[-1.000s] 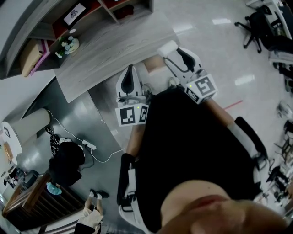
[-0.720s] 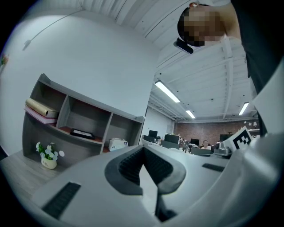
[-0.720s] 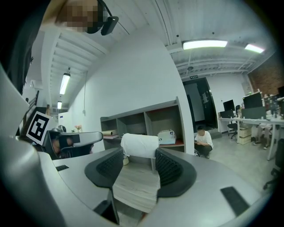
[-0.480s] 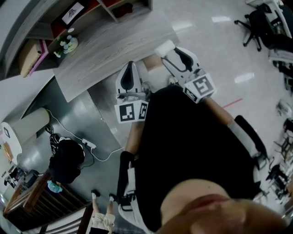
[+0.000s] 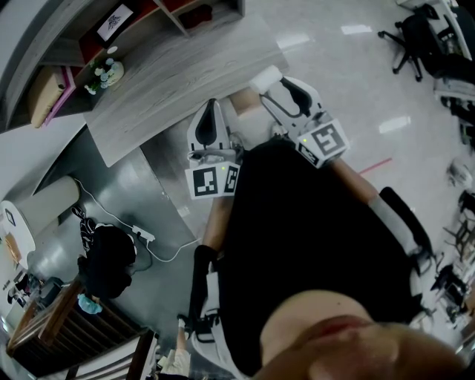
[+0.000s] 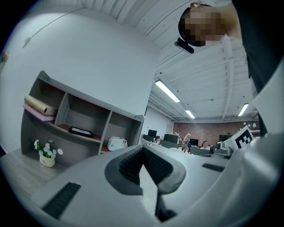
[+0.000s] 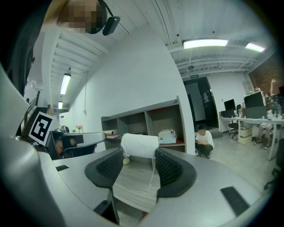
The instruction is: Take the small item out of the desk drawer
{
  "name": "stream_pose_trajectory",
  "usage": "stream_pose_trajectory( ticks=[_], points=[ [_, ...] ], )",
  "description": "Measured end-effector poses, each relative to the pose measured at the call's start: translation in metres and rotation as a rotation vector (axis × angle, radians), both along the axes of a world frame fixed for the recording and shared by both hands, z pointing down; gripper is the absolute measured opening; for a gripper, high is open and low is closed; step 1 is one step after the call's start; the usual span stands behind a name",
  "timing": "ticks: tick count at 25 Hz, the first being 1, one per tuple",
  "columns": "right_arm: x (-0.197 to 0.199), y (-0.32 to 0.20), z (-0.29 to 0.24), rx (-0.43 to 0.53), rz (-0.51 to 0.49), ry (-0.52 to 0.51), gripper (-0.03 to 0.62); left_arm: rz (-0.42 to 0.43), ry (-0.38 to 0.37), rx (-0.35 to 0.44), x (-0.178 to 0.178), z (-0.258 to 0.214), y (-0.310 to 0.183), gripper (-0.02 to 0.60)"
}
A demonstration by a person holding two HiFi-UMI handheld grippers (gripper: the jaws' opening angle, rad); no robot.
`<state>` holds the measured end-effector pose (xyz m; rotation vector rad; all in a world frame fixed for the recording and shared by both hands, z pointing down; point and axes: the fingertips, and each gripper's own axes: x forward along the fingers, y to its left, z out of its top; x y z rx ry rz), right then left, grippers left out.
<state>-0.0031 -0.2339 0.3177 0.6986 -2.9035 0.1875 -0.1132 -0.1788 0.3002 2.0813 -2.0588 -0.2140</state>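
A small white roll (image 7: 140,145) sits crosswise between the tips of my right gripper (image 7: 139,157), whose pads press on its two ends. In the head view the same white roll (image 5: 269,76) hangs over the near edge of the grey wooden desk (image 5: 171,82), at the end of the right gripper (image 5: 276,83). My left gripper (image 5: 211,113) is beside it to the left, jaws closed together with nothing between them; the left gripper view shows the left gripper (image 6: 143,167) pointing up at the room. A tan patch (image 5: 246,102) under the desk edge may be the drawer; I cannot tell.
A shelf unit (image 5: 148,18) stands at the back of the desk with a small flower pot (image 5: 104,72). A black bag (image 5: 107,260) and a power strip with cable (image 5: 145,237) lie on the floor to the left. Office chairs (image 5: 415,37) stand far right. A person (image 7: 204,141) crouches beyond the shelf.
Both grippers have drifted slightly up and left, the white roll still in the right one. A person's feet at the bottom edge have moved to the right.
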Motion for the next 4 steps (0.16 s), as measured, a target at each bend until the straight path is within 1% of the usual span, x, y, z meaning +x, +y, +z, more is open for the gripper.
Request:
stream_pose_trajectory(
  ticks=[4],
  points=[
    [-0.0006,0.0,0.0005,0.004,-0.006,0.007,0.229,0.005,0.002,-0.002,0.001,0.0013,-0.0018,-0.008]
  ],
)
